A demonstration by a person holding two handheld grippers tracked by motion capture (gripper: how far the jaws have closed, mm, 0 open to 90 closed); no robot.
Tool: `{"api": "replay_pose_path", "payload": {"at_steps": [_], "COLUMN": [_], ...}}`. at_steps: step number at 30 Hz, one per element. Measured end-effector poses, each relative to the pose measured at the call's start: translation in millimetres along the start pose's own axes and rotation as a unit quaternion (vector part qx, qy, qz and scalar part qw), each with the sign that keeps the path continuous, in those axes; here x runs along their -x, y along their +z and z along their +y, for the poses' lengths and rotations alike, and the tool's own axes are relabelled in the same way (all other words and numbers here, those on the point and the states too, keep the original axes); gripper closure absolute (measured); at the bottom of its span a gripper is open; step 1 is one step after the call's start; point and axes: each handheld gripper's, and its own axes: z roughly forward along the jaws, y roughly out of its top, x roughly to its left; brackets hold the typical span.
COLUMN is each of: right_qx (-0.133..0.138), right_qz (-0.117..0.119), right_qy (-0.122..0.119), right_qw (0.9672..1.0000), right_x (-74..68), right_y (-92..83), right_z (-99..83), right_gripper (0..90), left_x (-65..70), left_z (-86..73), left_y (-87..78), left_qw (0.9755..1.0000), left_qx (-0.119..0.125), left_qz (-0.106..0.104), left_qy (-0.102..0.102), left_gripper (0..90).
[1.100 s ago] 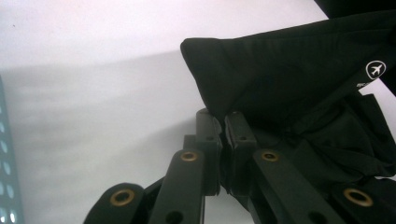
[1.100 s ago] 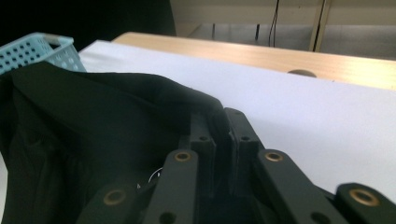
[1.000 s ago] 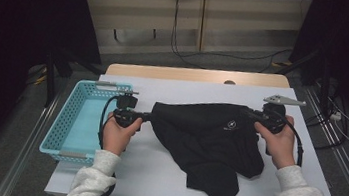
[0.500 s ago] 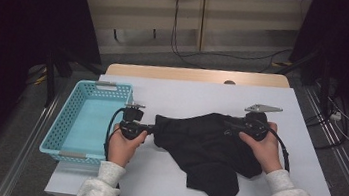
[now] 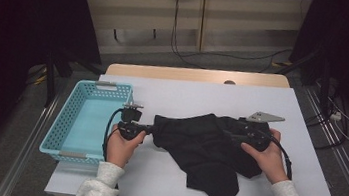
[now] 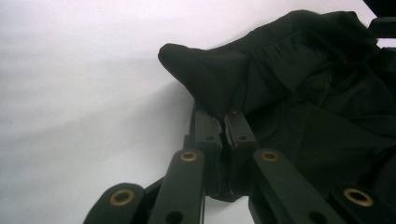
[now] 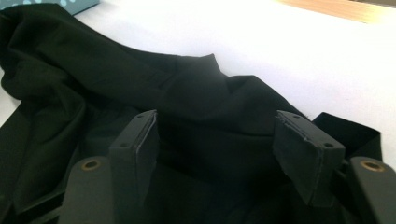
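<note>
from the high view: you've got the black garment (image 5: pixel 206 150) bunched in the middle of the white table (image 5: pixel 202 99), a loose tail hanging toward the near edge. your left gripper (image 5: pixel 142 127) sits at the cloth's left edge, just right of the blue basket (image 5: pixel 72 115), and your right gripper (image 5: pixel 239 132) lies over the cloth's right side with your hand behind it. this reads as a fold in progress, the right side brought in over the middle and being laid down.

left gripper view: your jaws are pressed together with a pinch of the garment (image 6: pixel 299 84) caught between them, a folded corner poking out past the tips toward the bare table. that hold looks firm, keep it as the anchor.

right gripper view: your jaws have just been opening and now stand well spread, pads clear of the fabric, with a peaked ridge of the garment (image 7: pixel 201 93) lying on the table between and beyond them. a sliver of the basket shows at the far left corner.

next, i'd say draw the right gripper back without snagging that ridge, then pick a fresh edge, probably the near tail, for the following fold. watch that the lifted fold doesn't spring open.
</note>
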Motion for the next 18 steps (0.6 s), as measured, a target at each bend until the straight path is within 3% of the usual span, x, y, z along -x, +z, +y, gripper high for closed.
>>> {"api": "replay_pose_path", "payload": {"at_steps": [8, 14, 16, 18], "right_qx": [-0.021, -0.031, -0.032, -0.031], "right_qz": [-0.014, -0.037, -0.045, -0.034], "right_qy": [-0.049, -0.066, -0.068, -0.063], "right_qw": [0.9985, 0.9966, 0.9961, 0.997], "right_x": [-8.8, -10.2, -8.9, -5.7], "right_y": [6.4, 17.6, 19.9, 22.1], "right_z": [-0.4, 3.1, 4.9, 6.2], "right_gripper": [37.3, 41.9, 48.3, 61.3], "left_x": [-0.3, 2.0, 2.7, 2.7], "left_z": [-0.6, -0.3, 0.3, 0.2], "left_y": [-0.5, 0.8, 1.0, 1.3], "left_qw": [1.0, 1.0, 1.0, 1.0], "left_qx": [-0.001, -0.001, -0.002, -0.001], "left_qz": [-0.001, -0.001, -0.002, -0.002], "left_qy": [0.001, 0.004, 0.006, 0.006], "left_gripper": [86.4, 86.4, 86.4, 86.4]}}
